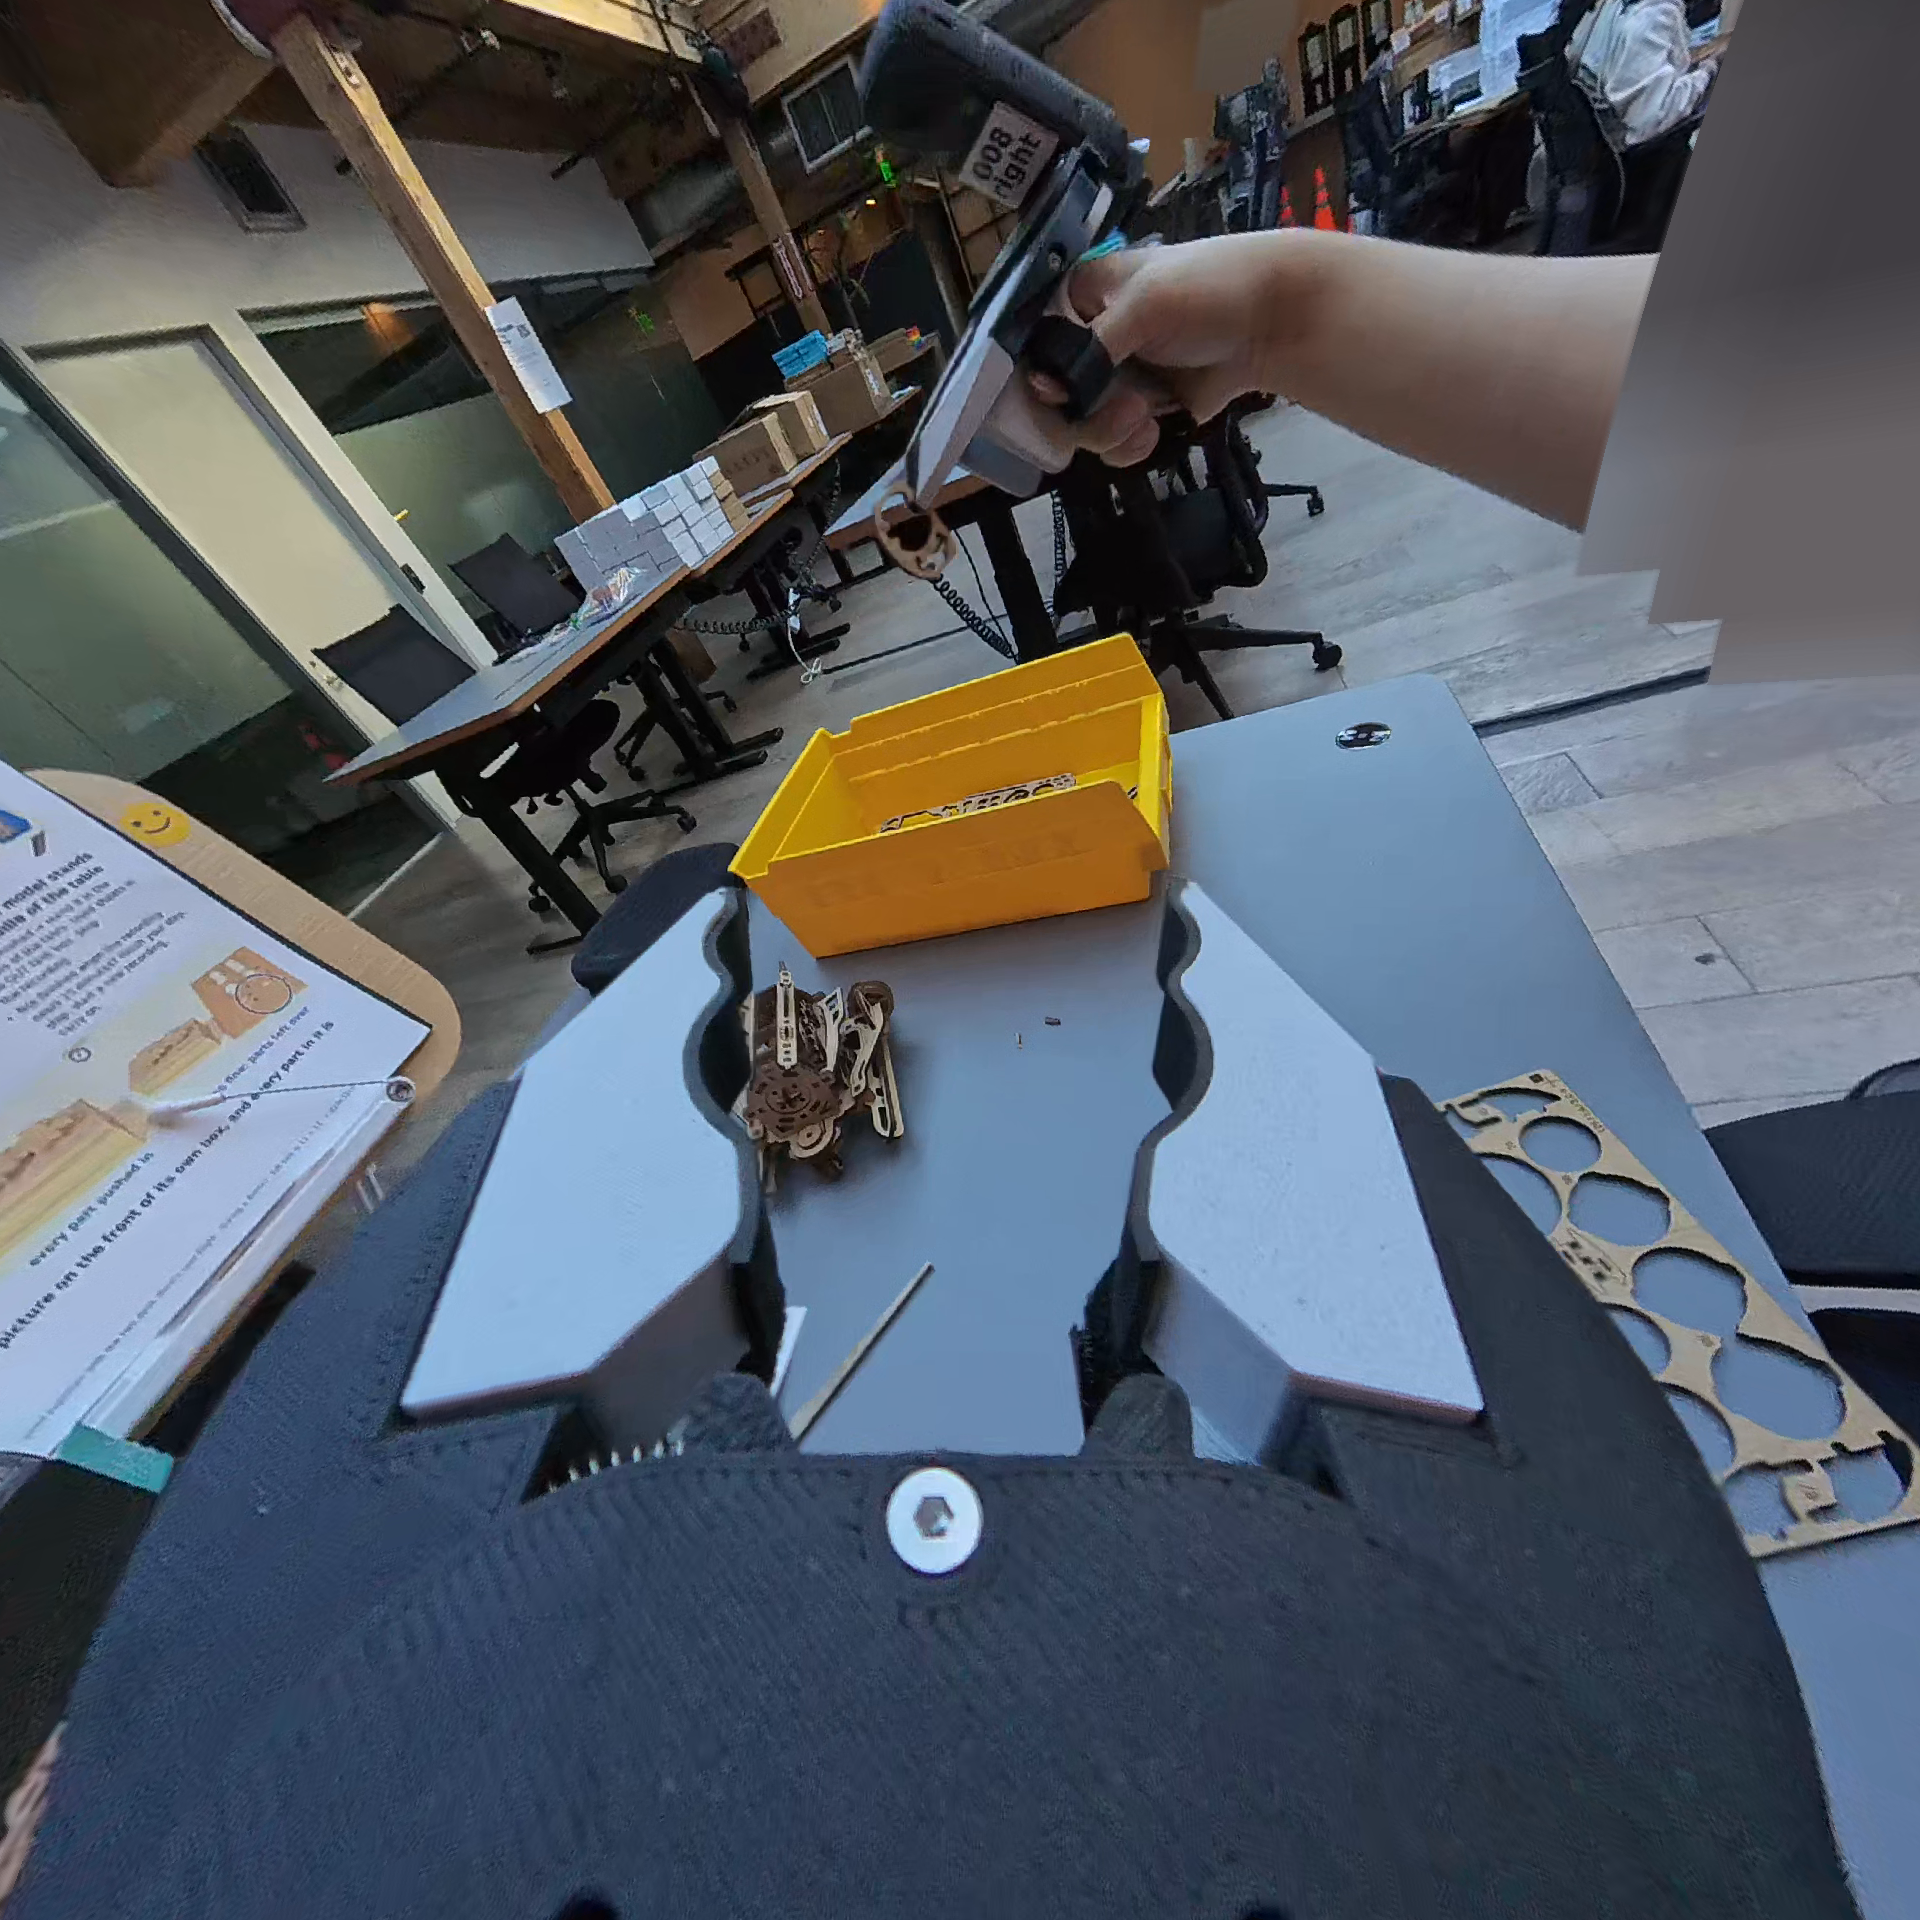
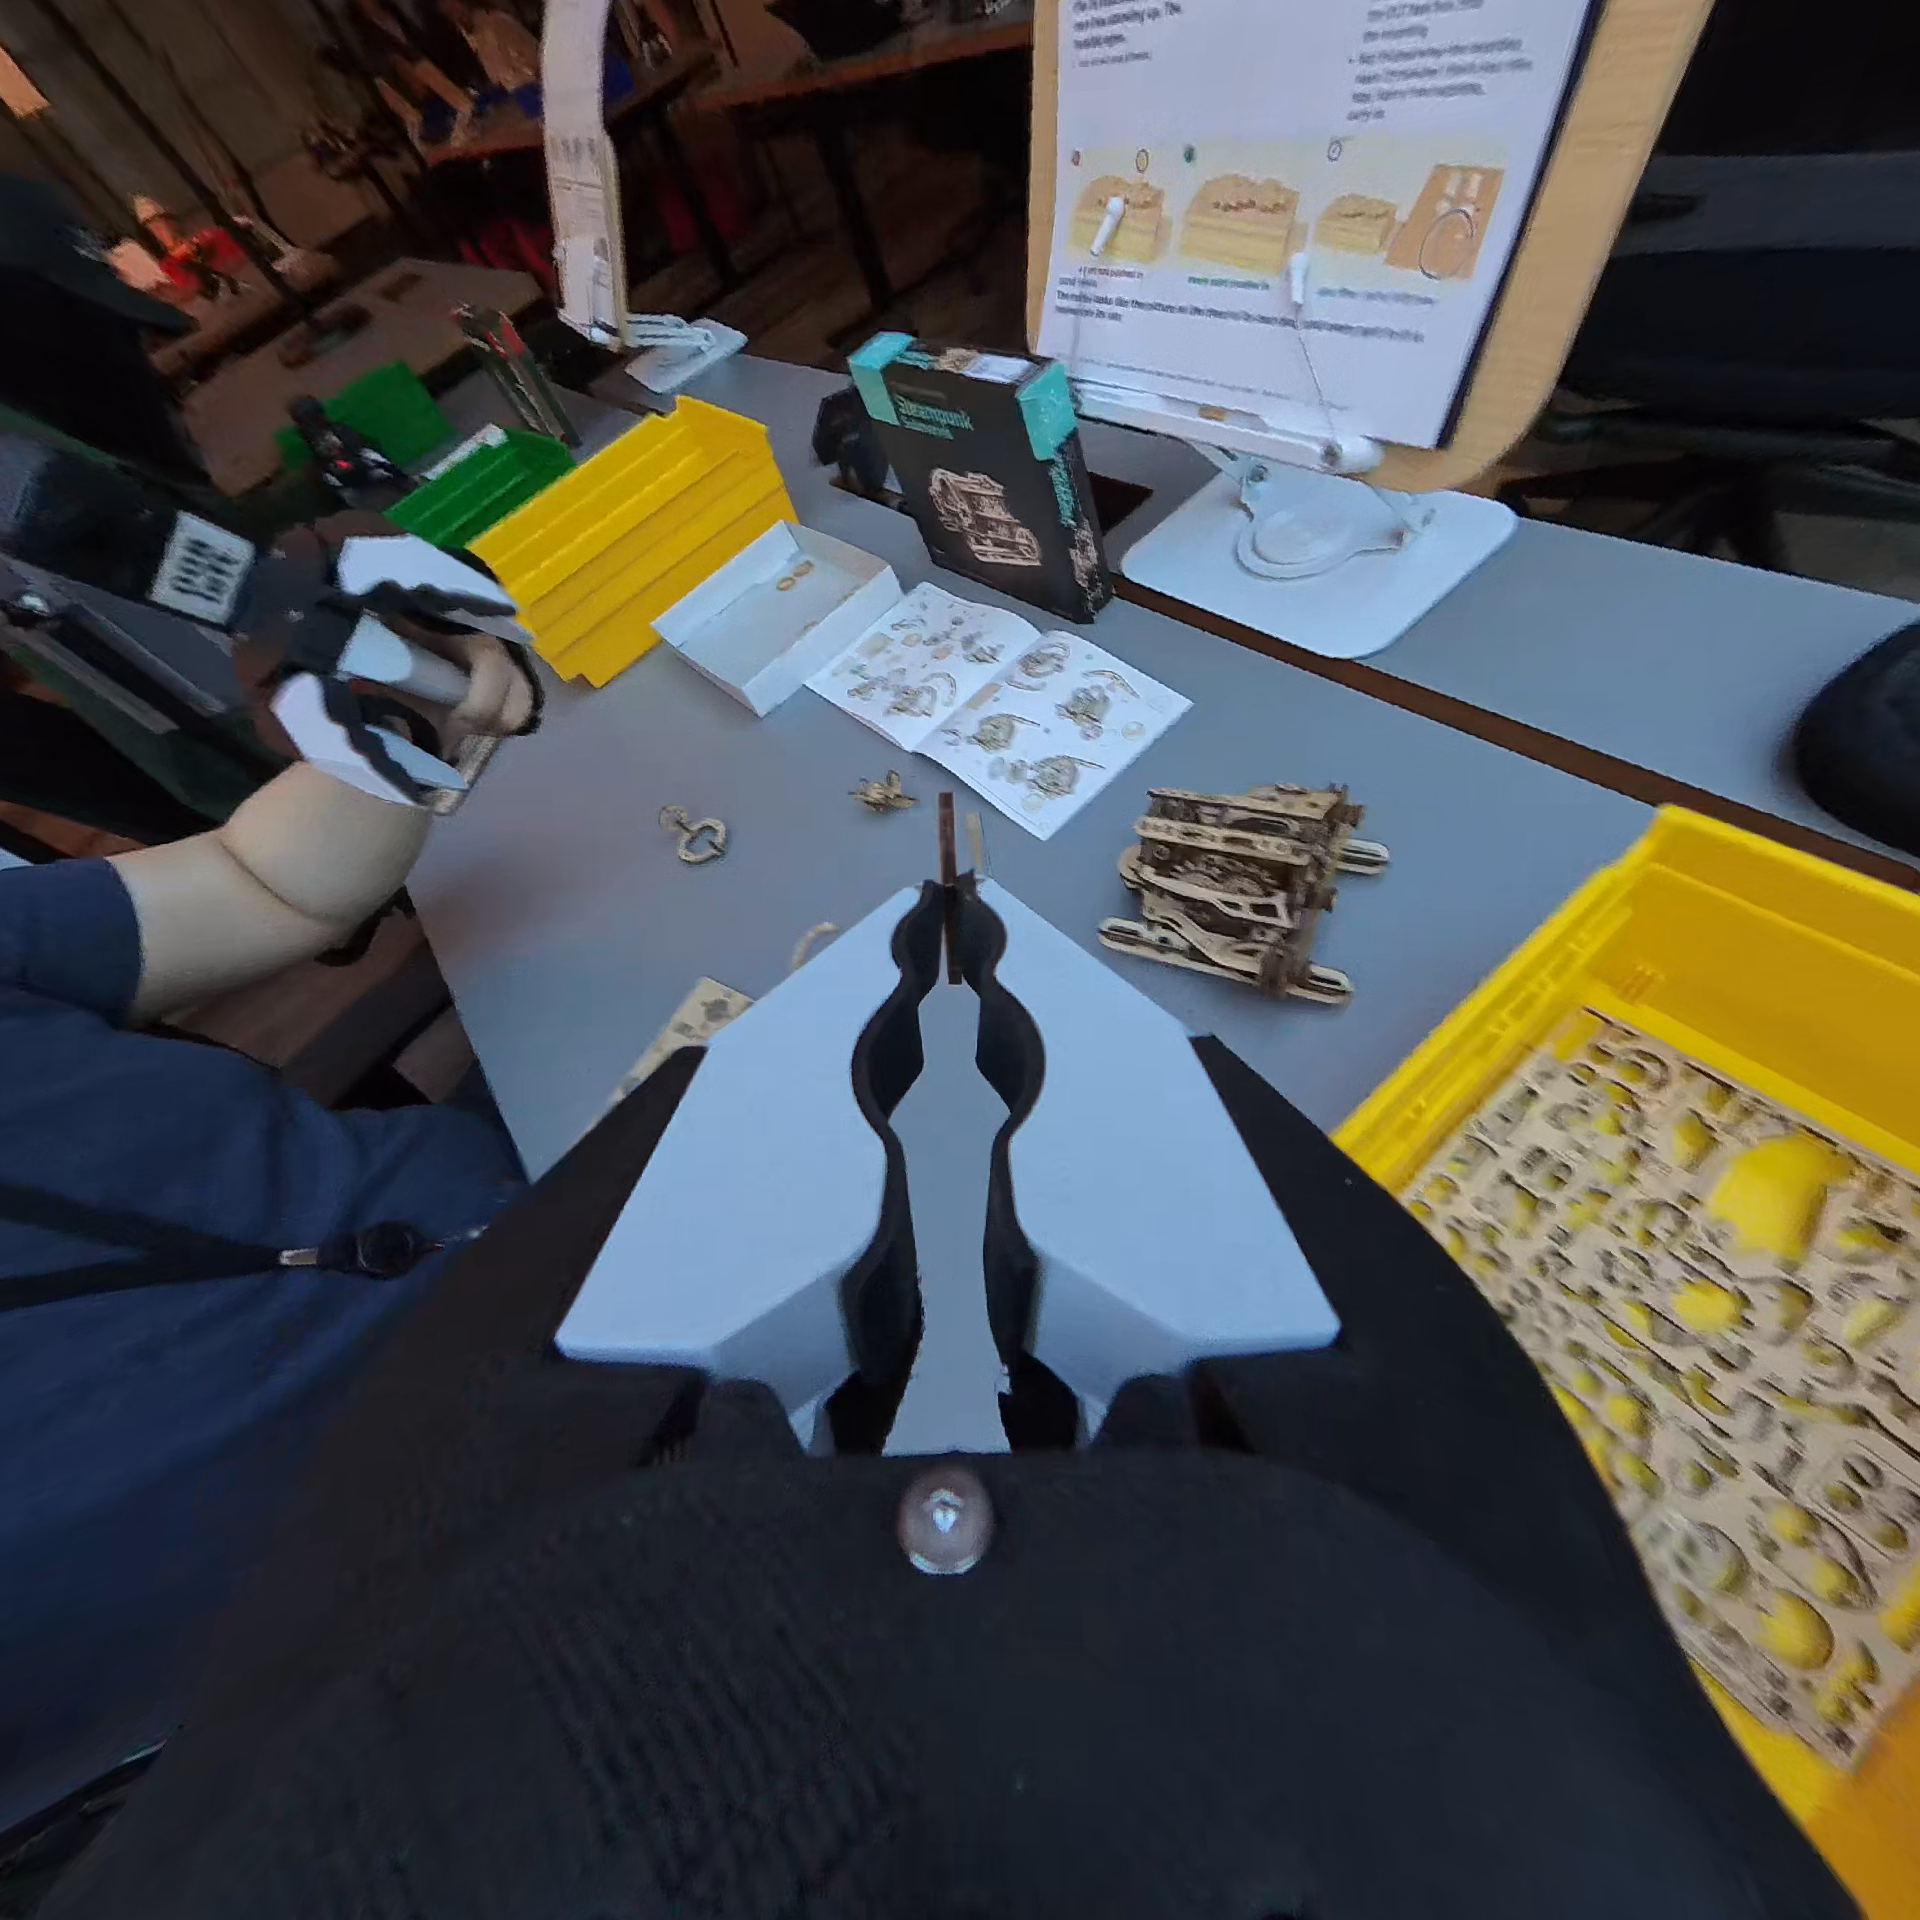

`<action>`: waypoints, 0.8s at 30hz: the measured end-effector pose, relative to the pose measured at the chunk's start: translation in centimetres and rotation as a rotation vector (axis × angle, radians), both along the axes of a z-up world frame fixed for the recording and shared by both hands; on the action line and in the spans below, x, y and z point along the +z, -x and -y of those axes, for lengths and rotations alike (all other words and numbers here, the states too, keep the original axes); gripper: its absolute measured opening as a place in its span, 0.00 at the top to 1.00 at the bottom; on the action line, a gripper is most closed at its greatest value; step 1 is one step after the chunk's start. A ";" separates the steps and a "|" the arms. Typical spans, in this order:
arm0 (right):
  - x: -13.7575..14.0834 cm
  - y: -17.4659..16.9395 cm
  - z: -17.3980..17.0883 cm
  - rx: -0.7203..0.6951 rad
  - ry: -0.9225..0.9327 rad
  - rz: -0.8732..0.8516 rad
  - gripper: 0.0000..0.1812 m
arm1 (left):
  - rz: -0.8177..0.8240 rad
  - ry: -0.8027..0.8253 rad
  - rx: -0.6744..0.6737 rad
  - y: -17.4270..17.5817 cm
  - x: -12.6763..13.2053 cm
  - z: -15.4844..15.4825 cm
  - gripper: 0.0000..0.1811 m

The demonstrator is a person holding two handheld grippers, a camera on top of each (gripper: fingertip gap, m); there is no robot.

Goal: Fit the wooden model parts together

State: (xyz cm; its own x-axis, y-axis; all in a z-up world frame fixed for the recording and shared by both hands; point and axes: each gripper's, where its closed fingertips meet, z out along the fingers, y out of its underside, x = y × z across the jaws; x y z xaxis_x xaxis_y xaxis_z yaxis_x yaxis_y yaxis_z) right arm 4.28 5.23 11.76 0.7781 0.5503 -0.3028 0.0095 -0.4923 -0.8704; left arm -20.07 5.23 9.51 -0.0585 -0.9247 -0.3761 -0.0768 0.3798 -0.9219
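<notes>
The part-built wooden model (image 1: 821,1070) stands on the grey table (image 1: 1351,935), just inside my left gripper's left finger. My left gripper (image 1: 951,997) is open and empty, held above the table. In the right wrist view the model (image 2: 1236,883) sits ahead and to the right of my right gripper (image 2: 948,909). That gripper is shut on a thin flat wooden part (image 2: 948,862), seen edge-on. In the left wrist view the right gripper (image 1: 916,499) is raised high over the yellow bin, with the small wooden part (image 1: 914,538) hanging from its tips. The left gripper (image 2: 488,701) shows open at the left.
A yellow bin (image 1: 935,883) of wooden sheets (image 2: 1683,1403) stands beyond the model. A punched-out wooden sheet (image 1: 1662,1278) lies at the right. A booklet (image 2: 997,707), black box (image 2: 987,478), white box (image 2: 769,613), stacked yellow bins (image 2: 634,530) and loose parts (image 2: 694,834) lie about. An instruction stand (image 2: 1299,208) stands behind. About 25 centimetres separates my left fingertips from my right. From my right tips it is roughly 25 centimetres to the model (image 2: 1236,883); from my left, 30 centimetres. Look for it in the left wrist view (image 1: 821,1013) too.
</notes>
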 end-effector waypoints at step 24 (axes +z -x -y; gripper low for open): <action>-11.7 -15.3 -1.6 -0.599 0.120 0.315 0.88 | -0.204 0.362 0.233 9.8 -8.1 0.1 0.50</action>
